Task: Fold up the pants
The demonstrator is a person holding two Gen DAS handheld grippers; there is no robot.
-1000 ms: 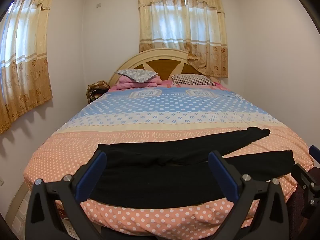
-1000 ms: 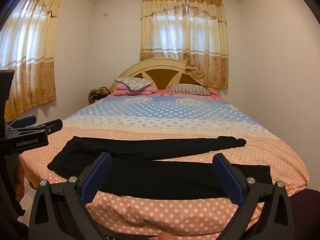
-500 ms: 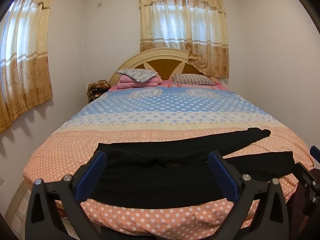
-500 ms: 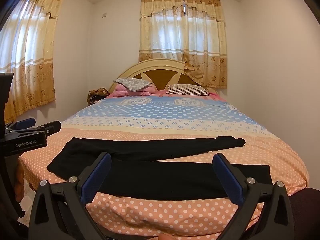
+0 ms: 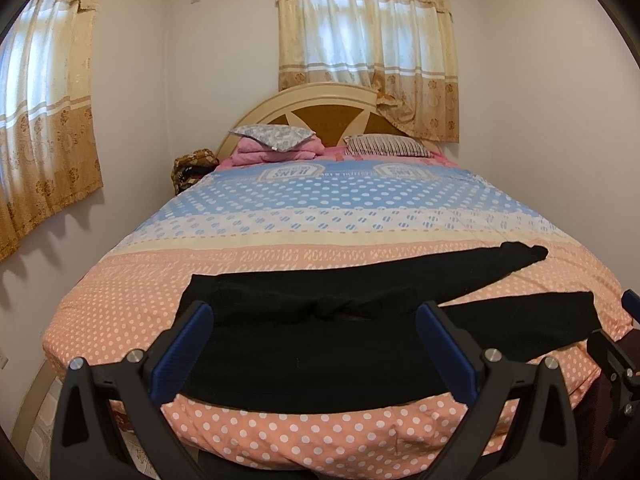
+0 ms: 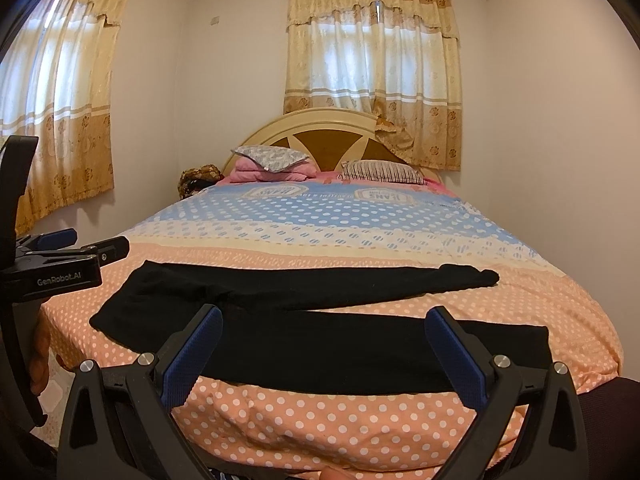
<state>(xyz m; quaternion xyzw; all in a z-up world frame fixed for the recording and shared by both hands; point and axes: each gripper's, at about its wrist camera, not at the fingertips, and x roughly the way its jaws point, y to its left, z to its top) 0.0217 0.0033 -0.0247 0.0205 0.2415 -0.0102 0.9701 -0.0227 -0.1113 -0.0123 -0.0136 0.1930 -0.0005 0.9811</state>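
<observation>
Claws hung spread wide and empty, left claw [image 5: 316, 344] and right claw [image 6: 324, 344], before the bed [image 6: 320, 432]. Black pants [image 6: 320, 344] lay flat across its foot, legs splayed. Soft, light, limp cloth; pinching waistband and cuffs looked best.

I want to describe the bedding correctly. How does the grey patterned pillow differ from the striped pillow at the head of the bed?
The grey patterned pillow lies on folded pink bedding and sits higher; the striped pillow lies low on the bed. The grey one is at the left of the headboard, the striped one at the right. Both are near the headboard, far from the black pants.
</observation>
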